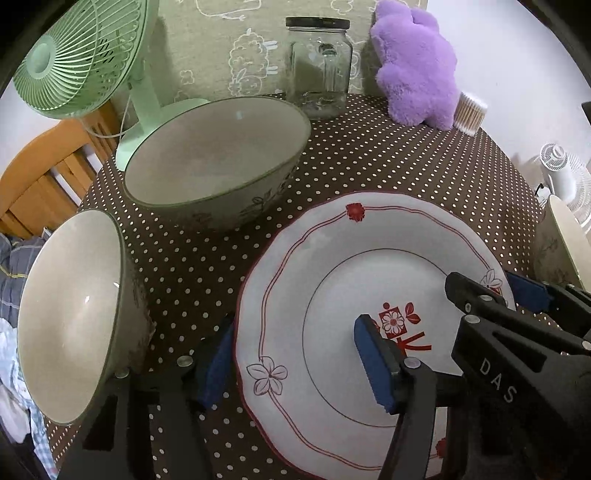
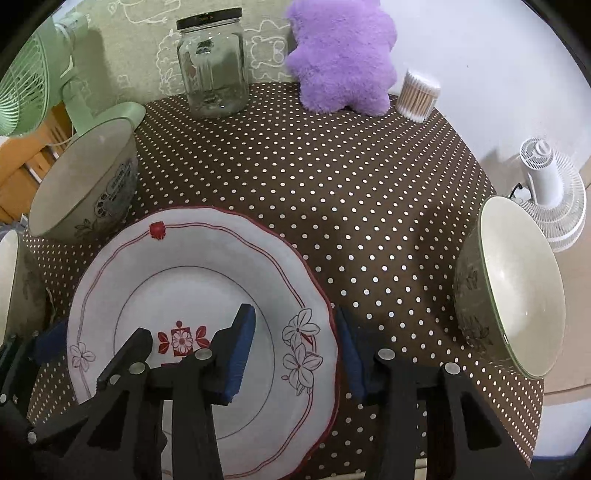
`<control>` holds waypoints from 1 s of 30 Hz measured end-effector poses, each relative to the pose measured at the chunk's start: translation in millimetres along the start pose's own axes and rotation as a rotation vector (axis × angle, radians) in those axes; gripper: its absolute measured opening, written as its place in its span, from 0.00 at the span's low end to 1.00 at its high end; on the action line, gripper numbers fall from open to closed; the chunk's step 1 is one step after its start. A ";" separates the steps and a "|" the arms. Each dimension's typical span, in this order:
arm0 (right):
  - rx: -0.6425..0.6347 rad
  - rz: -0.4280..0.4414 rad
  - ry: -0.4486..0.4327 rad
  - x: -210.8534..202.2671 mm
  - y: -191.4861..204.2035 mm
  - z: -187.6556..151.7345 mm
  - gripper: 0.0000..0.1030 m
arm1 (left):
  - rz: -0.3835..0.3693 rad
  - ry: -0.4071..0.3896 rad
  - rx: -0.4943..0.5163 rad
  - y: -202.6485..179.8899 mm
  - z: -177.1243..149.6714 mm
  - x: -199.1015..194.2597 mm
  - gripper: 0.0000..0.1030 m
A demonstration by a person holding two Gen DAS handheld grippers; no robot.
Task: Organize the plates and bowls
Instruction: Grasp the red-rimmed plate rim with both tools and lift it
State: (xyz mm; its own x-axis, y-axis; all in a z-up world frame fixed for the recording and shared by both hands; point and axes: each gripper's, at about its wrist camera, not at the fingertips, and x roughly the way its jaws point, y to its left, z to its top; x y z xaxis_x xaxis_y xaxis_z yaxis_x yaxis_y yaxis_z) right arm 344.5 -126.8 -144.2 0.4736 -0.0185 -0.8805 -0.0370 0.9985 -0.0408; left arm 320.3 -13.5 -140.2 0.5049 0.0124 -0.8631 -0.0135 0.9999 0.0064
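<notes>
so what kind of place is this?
Probably a home room, not a lab: polka-dot tablecloth, purple plush toy beside a cotton-swab tub, green desk fan and a wooden chair behind.

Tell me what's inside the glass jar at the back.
The glass jar looks empty: only the patterned wall shows through it. Its black lid is on; glare hides the very bottom.

Both the left gripper and right gripper hang low, fingers spread wide apart.
</notes>
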 end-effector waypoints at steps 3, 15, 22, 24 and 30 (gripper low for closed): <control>0.002 -0.001 0.003 -5.0 0.5 -0.9 0.47 | 0.002 -0.001 0.012 -0.9 0.7 -5.5 0.62; 0.024 -0.038 -0.037 -46.6 4.6 -0.1 0.47 | -0.029 -0.037 0.020 6.1 5.0 -41.0 0.62; 0.037 -0.057 -0.066 -73.7 9.8 -5.1 0.47 | -0.047 -0.057 0.030 13.0 1.5 -66.1 0.62; 0.044 -0.065 -0.074 -82.8 11.7 -8.5 0.47 | -0.051 -0.065 0.041 14.5 0.1 -73.5 0.62; 0.069 -0.093 -0.093 -109.0 20.0 -23.4 0.47 | -0.073 -0.082 0.071 20.2 -9.0 -94.4 0.62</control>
State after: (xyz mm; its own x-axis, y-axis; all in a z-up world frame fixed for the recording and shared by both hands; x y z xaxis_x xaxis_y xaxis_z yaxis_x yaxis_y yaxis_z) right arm 271.6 -106.0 -60.1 0.5519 -0.1096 -0.8267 0.0703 0.9939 -0.0848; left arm 264.7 5.4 -63.2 0.5710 -0.0628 -0.8186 0.0856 0.9962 -0.0168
